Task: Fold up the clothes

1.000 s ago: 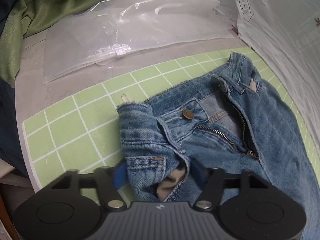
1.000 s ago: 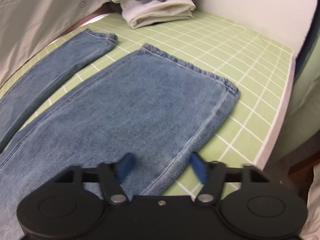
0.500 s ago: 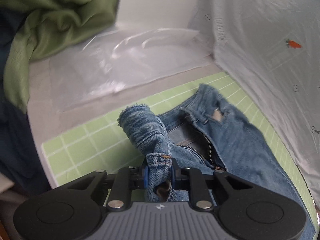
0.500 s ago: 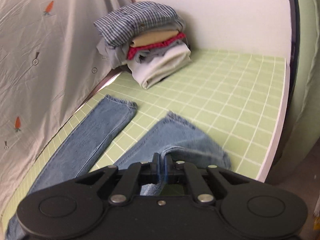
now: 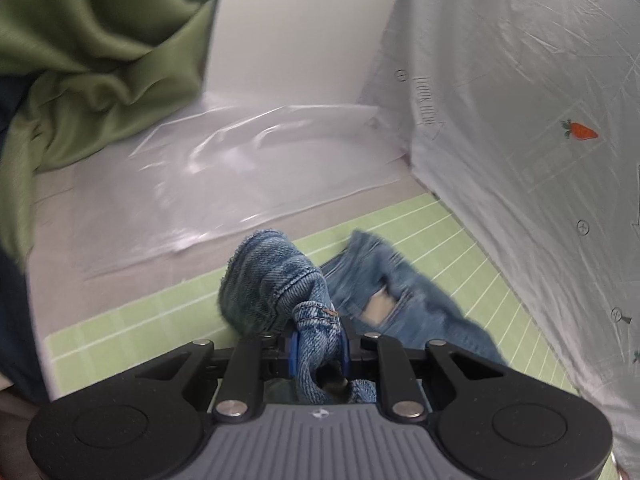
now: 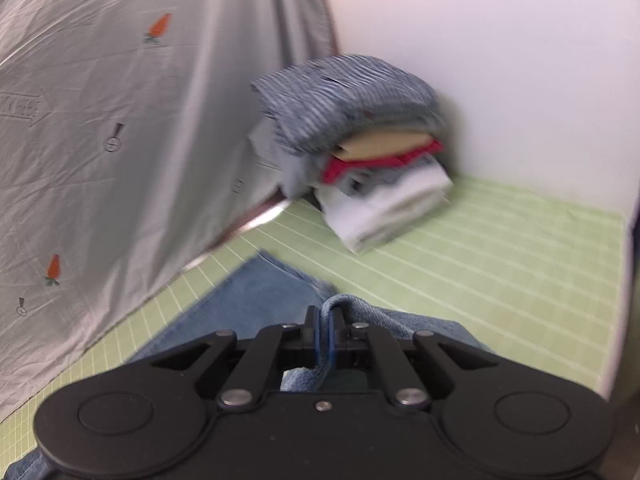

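A pair of blue jeans (image 5: 416,312) lies on the green gridded mat (image 5: 452,232). My left gripper (image 5: 319,354) is shut on the jeans' waistband corner, which bunches up above the jaws and is lifted off the mat. My right gripper (image 6: 325,338) is shut on a fold of one jeans leg near the hem, lifted off the mat. The other leg (image 6: 248,300) lies flat to the left, its hem pointing away.
A stack of folded clothes (image 6: 360,152) stands in the far corner on the mat (image 6: 500,264). A grey carrot-print sheet (image 6: 100,140) hangs along one side; it also shows in the left wrist view (image 5: 540,160). Clear plastic bags (image 5: 240,168) and a green cloth (image 5: 80,60) lie beyond the waistband.
Both grippers went from open over the flat jeans to shut on the fabric, then rose, lifting the waistband corner and the leg fold off the mat.
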Action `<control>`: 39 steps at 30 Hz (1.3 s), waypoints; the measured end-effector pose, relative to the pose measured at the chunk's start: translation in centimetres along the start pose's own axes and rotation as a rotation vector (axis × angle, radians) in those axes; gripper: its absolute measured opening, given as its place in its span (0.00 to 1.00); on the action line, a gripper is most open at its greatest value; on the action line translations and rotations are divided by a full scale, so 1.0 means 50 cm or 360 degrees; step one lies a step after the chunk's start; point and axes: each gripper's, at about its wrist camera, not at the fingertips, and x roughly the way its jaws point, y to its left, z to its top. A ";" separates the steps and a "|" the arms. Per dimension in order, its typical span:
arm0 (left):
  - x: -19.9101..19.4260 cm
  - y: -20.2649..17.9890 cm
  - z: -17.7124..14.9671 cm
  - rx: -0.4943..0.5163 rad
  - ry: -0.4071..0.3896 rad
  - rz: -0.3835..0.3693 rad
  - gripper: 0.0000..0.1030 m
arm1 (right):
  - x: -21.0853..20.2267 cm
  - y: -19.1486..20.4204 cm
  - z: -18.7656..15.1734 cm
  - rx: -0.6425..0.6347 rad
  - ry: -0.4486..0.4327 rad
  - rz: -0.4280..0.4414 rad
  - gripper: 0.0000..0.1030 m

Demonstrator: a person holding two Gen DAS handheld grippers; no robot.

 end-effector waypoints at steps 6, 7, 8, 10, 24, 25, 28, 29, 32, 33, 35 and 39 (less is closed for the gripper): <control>0.200 -0.136 0.094 0.0129 -0.0027 -0.0018 0.38 | 0.216 0.141 0.086 -0.0174 0.0031 0.0210 0.05; 0.238 -0.163 0.106 0.0188 0.0000 0.0020 0.48 | 0.263 0.173 0.087 -0.0233 0.0079 0.0245 0.06; 0.240 -0.175 0.098 0.0233 -0.0005 0.0016 0.52 | 0.296 0.207 0.081 -0.0288 0.0110 0.0241 0.15; 0.245 -0.198 0.083 0.0323 -0.0018 0.0008 0.72 | 0.327 0.275 0.055 -0.0466 0.0181 0.0248 0.32; 0.244 -0.073 -0.128 0.0394 0.0354 0.0259 0.88 | 0.241 0.036 -0.212 -0.0361 0.0505 -0.0188 0.72; 0.245 -0.073 -0.131 0.0386 0.0358 0.0256 0.88 | 0.244 0.019 -0.211 -0.0305 0.0516 -0.0194 0.73; 0.244 -0.079 -0.135 0.0375 0.0363 0.0261 0.88 | 0.260 -0.008 -0.206 -0.0204 0.0528 -0.0185 0.73; 0.244 -0.082 -0.136 0.0373 0.0364 0.0264 0.88 | 0.267 -0.009 -0.203 -0.0191 0.0524 -0.0176 0.73; 0.236 -0.091 -0.142 0.0369 0.0373 0.0257 0.88 | 0.283 -0.003 -0.197 -0.0211 0.0493 -0.0134 0.50; 0.230 -0.093 -0.145 0.0376 0.0370 0.0250 0.88 | 0.283 0.001 -0.195 -0.0239 0.0475 -0.0107 0.27; 0.216 -0.098 -0.153 0.0392 0.0362 0.0236 0.88 | 0.284 0.004 -0.189 -0.0276 0.0461 -0.0104 0.07; 0.178 -0.090 -0.162 0.0392 0.0330 0.0222 0.88 | 0.283 -0.015 -0.169 -0.0145 0.0470 -0.0086 0.05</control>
